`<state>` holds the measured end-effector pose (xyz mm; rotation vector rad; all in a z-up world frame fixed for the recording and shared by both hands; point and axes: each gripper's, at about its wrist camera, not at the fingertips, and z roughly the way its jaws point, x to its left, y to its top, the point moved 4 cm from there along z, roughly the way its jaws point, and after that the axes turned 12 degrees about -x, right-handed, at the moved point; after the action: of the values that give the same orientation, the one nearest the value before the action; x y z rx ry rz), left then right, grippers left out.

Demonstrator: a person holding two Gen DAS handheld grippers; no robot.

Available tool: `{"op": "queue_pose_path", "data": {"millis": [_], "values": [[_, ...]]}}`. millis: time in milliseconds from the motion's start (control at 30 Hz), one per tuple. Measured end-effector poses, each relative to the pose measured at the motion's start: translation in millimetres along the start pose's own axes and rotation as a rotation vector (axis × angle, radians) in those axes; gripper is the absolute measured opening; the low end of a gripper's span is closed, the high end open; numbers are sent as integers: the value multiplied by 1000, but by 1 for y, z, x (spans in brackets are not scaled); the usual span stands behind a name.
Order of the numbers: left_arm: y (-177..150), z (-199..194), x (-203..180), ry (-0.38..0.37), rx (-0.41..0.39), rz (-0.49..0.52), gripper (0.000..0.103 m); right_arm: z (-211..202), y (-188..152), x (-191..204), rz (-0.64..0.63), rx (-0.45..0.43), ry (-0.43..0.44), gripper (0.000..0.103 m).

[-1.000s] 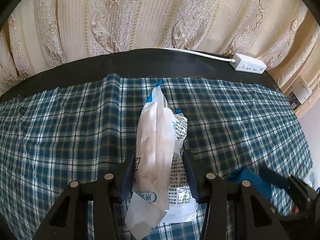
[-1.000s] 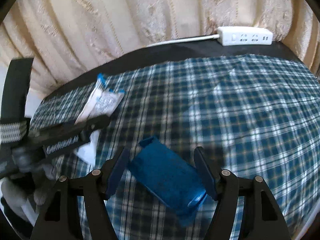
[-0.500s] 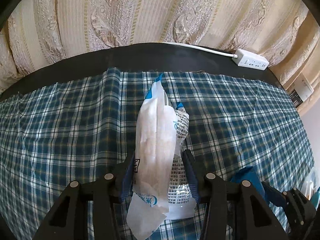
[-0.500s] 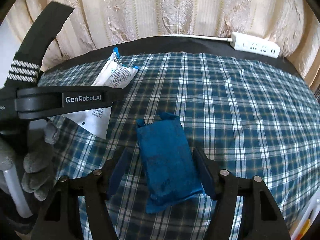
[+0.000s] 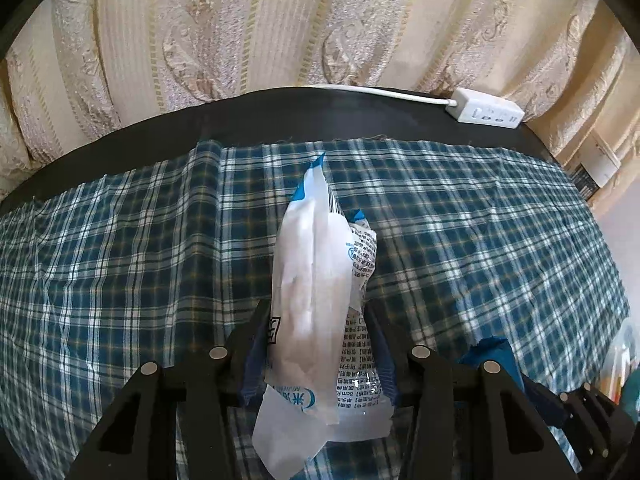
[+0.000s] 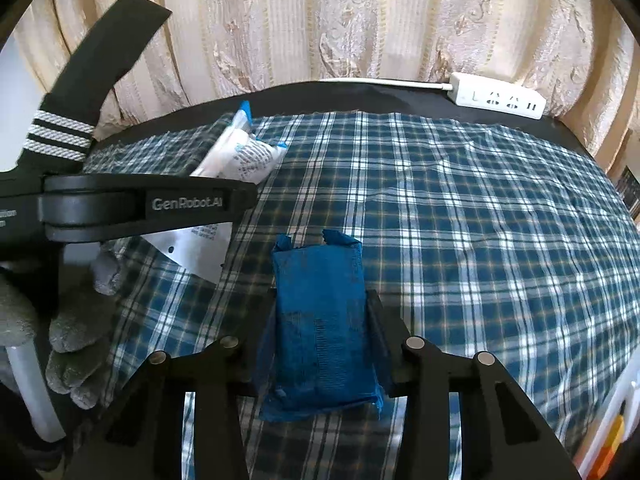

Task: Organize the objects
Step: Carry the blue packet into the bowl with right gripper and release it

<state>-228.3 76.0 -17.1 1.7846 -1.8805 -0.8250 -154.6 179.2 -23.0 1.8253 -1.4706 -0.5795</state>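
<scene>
A white plastic packet [image 5: 312, 264] with blue ends and printed text stands lengthwise between the fingers of my left gripper [image 5: 314, 312], which is shut on it above the blue plaid cloth [image 5: 120, 260]. In the right wrist view a dark blue packet [image 6: 320, 320] lies lengthwise on the plaid cloth [image 6: 460, 220], and my right gripper [image 6: 324, 296] is shut on its sides. The same view shows the left gripper's black body [image 6: 140, 204] at the left, held by a grey-gloved hand [image 6: 76, 340], with the white packet [image 6: 248, 156] in it. The blue packet [image 5: 492, 356] peeks in at the left wrist view's lower right.
A white power strip [image 6: 496, 96] with its cable lies on the black table edge [image 6: 360, 96] behind the cloth, in front of a cream patterned curtain [image 6: 360, 20]. White and orange items [image 6: 612, 440] show at the lower right edge.
The right gripper's fingers have closed in on the blue packet, which turned from slanted to lengthwise between them. The left gripper keeps hold of the white packet, almost still.
</scene>
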Motion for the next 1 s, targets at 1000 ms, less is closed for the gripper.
{"op": "queue_pose_path", "data": {"millis": [1000], "values": [[-9,-59,-71,-181,-87,115,44,-162,-36,-132,341,-203,-320,42]]}}
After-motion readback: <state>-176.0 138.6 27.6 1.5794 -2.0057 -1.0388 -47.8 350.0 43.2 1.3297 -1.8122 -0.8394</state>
